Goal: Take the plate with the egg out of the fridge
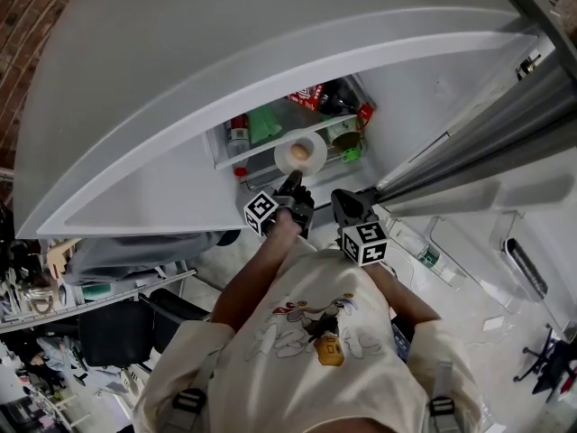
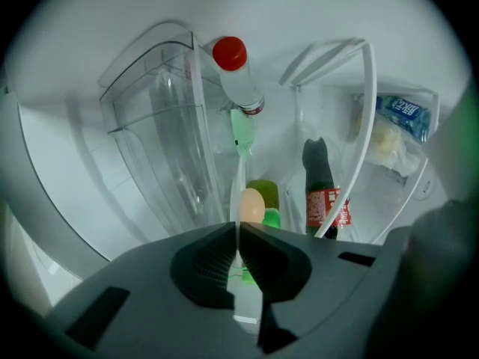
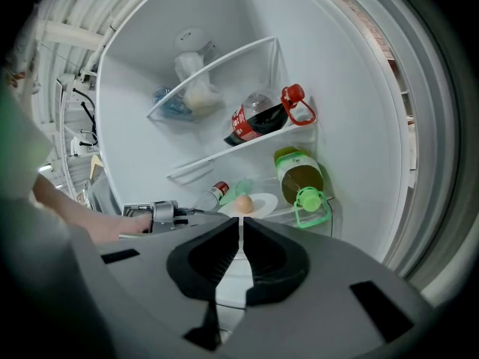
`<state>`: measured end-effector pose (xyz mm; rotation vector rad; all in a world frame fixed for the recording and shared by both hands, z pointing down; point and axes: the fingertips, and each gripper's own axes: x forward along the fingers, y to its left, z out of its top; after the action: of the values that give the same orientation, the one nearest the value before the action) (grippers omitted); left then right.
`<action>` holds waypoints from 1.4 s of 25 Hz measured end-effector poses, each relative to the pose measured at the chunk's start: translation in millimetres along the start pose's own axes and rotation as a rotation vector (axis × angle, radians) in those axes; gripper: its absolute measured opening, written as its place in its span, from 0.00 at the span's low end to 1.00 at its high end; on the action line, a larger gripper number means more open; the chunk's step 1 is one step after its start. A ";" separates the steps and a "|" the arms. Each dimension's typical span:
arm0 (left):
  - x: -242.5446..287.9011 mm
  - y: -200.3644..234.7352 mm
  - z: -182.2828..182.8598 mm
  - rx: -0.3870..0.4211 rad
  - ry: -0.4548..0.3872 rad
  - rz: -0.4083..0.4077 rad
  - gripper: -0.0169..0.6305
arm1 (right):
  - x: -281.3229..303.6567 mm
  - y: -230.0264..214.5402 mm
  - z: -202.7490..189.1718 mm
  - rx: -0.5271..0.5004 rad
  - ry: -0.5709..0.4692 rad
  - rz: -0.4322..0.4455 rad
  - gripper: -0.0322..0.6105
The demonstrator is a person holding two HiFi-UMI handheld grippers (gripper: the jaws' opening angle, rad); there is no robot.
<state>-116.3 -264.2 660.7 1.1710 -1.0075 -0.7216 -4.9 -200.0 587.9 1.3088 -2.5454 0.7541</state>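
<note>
Gripping step's done, I'd say: left hand-held gripper (image 2: 238, 232) is pinched on the plate (image 1: 287, 162) rim, egg (image 1: 300, 152) aboard, on the fridge shelf (image 3: 224, 158). Right hand-held gripper (image 3: 241, 230) is closed, empty. Next: slide it out level.

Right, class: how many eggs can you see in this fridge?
1. The egg sits on the white plate, beside the green-capped bottle. Others could be hidden behind other items.
</note>
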 end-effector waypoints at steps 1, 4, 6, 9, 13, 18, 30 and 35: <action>-1.5 -0.5 0.2 0.004 -0.002 -0.001 0.06 | -1.1 0.3 -0.5 0.003 -0.001 -0.001 0.06; -6.5 -2.1 -1.3 0.007 -0.006 -0.003 0.06 | -5.1 0.8 -2.4 0.008 -0.001 -0.007 0.06; -8.7 -1.1 -2.4 0.007 -0.007 -0.003 0.06 | -7.1 1.0 -3.4 0.009 -0.003 -0.011 0.06; -12.0 -3.4 -6.9 0.010 0.001 -0.010 0.06 | -10.1 2.0 -5.0 0.009 -0.005 -0.013 0.06; -17.5 -3.1 -9.2 0.017 0.002 -0.010 0.06 | -14.7 4.0 -8.0 0.011 -0.006 -0.016 0.06; -24.9 -6.9 -13.2 0.020 0.008 -0.019 0.06 | -19.8 7.6 -8.6 0.008 -0.016 -0.023 0.06; -47.8 -17.8 -22.9 0.027 0.033 -0.038 0.06 | -29.4 18.9 -12.0 -0.005 -0.031 -0.046 0.06; -58.5 -20.7 -26.6 0.030 0.041 -0.046 0.06 | -33.2 23.1 -13.1 -0.013 -0.038 -0.052 0.06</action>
<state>-114.6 -207.6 623.8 1.2334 -0.9626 -0.7186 -4.5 -158.5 578.3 1.3922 -2.5306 0.7086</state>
